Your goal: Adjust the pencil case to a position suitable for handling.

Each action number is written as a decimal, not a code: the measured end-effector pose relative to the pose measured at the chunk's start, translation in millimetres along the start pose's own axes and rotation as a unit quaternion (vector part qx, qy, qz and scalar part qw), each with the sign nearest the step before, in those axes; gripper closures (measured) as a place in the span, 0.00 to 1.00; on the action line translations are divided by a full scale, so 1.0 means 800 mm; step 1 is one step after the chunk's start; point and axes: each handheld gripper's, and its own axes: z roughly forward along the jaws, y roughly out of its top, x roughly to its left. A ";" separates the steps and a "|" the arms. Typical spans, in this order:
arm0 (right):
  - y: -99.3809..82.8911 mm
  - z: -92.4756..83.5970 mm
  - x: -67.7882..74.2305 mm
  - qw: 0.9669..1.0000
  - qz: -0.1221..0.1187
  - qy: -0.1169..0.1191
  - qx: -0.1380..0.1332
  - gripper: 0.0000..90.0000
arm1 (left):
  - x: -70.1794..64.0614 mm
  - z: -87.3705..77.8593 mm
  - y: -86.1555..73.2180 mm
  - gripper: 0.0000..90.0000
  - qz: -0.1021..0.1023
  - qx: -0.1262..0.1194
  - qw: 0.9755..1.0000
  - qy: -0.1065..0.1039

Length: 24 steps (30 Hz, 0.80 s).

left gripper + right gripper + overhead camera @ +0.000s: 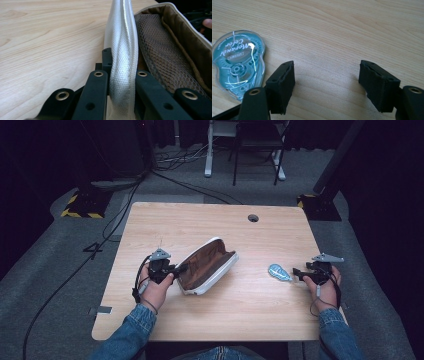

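Note:
A white pencil case (207, 266) with a brown lining lies open on the wooden table (220, 315), a little left of centre. My left gripper (176, 269) is at its left end, shut on the case's white woven wall (122, 62), which stands pinched between the two black jaws. Inside the case I see brown mesh (162, 57). A blue-green correction tape dispenser (279, 272) lies flat on the table to the right. My right gripper (296, 271) rests just right of the dispenser (238, 63), open, with bare wood between its fingers (282, 82).
A round cable hole (253, 218) sits near the table's far edge. Beyond the table are floor cables, a white desk frame with a chair (255, 145) and stand bases with yellow-black tape (82, 207).

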 end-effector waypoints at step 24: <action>0.000 0.000 0.000 1.000 -0.005 0.003 -0.001 0.33 | -0.061 -0.022 -0.005 0.95 0.056 0.021 0.996 -0.068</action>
